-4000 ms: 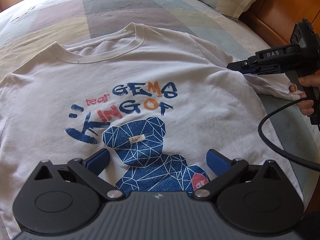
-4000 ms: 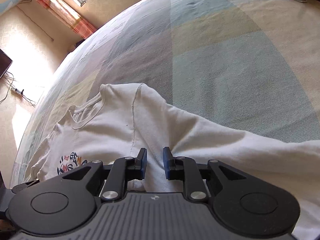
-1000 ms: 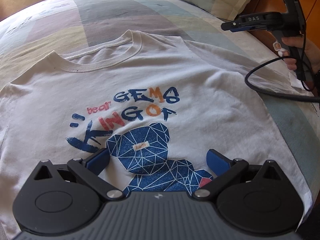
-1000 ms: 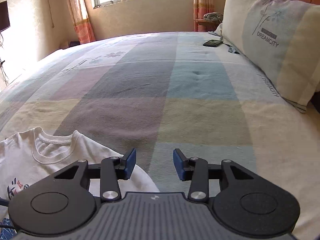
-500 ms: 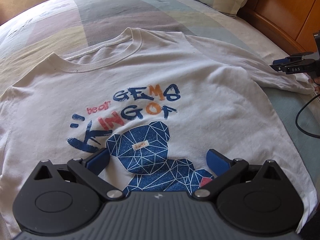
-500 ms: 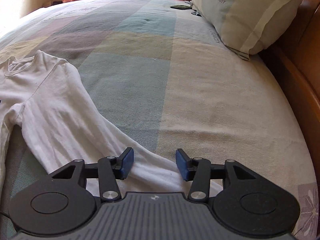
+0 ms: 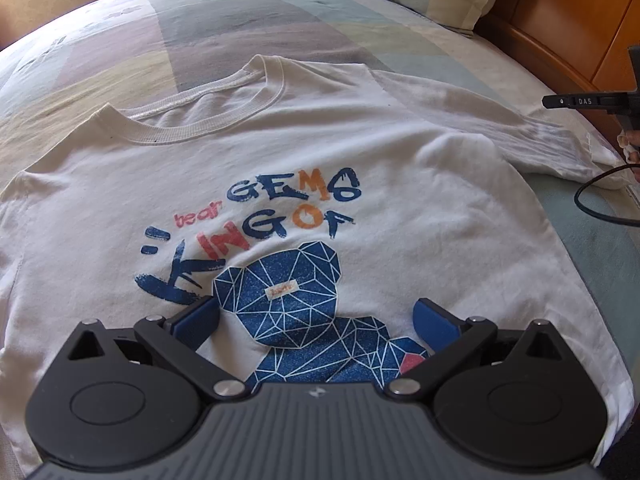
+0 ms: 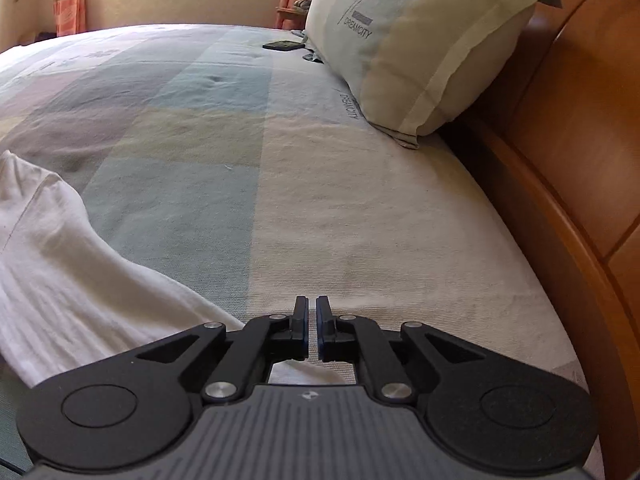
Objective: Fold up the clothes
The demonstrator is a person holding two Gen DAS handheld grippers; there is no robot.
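- The left gripper [image 7: 316, 320] hovers over the lower front of the white T-shirt [image 7: 304, 152], its blue pads spread wide apart with nothing between them; its body hides the shirt's hem and the bottom of the blue bear print [image 7: 288, 300].
- The right gripper [image 8: 312, 322] has just been closing, and its pads now stand all but together with a thin slit left; nothing is seen between the tips.
- In the right wrist view the sleeve [image 8: 72, 280] runs under the gripper body, so whether cloth is caught lower down cannot be told.
- From the left wrist view the right gripper [image 7: 560, 102] sits at the frame's right edge above the sleeve end [image 7: 560, 148]; the holding hand [image 7: 630, 144] is mostly cut off.
- A black cable [image 7: 596, 204] loops over the bedspread [image 7: 240, 28] beside that sleeve.
- The shirt lies flat, face up, collar away from the left gripper.
- Farther off: a pillow [image 8: 420, 40] against the wooden headboard [image 8: 580, 120], and a small dark flat object [image 8: 283, 45], too small to identify.
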